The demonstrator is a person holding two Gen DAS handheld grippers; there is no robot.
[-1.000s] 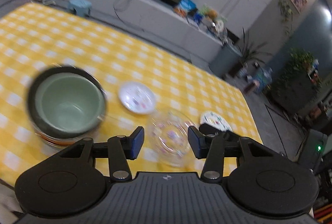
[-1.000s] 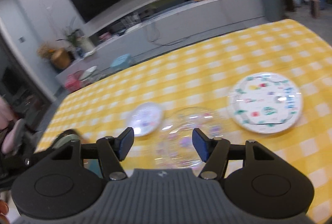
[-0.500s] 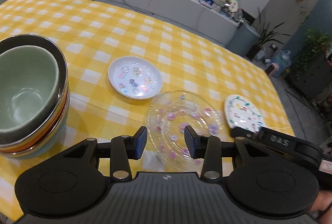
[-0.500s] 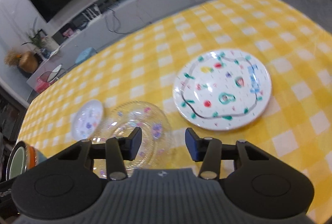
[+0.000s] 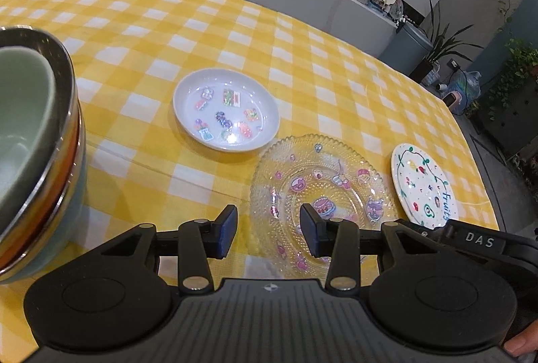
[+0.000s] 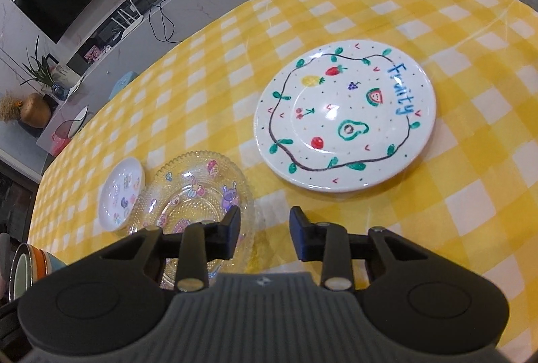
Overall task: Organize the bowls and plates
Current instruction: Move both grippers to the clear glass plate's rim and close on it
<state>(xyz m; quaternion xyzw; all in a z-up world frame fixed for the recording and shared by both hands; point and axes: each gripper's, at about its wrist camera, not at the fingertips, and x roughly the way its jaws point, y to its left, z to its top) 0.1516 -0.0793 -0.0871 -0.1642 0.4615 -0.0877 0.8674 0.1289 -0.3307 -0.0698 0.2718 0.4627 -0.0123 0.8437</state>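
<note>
Glass plate (image 5: 322, 194) on yellow checked cloth (image 5: 235, 36), between small dish (image 5: 226, 113) and fruit plate (image 6: 344, 120). Bowl stack (image 5: 37, 147) at far left. Left gripper (image 5: 268, 230) unclenched over glass plate's near rim. Right gripper (image 6: 265, 233) just been closing, gripping nothing, beside glass plate's edge.

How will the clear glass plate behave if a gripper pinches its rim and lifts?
The clear glass plate looks rigid, so it probably won't flex. Its beaded, scalloped rim may give the pads some bite, though glass could still slip. It lies flat on the checked tablecloth, so getting a finger under the edge looks awkward. Probably fragile: the small white plate lies close beside it.
</note>
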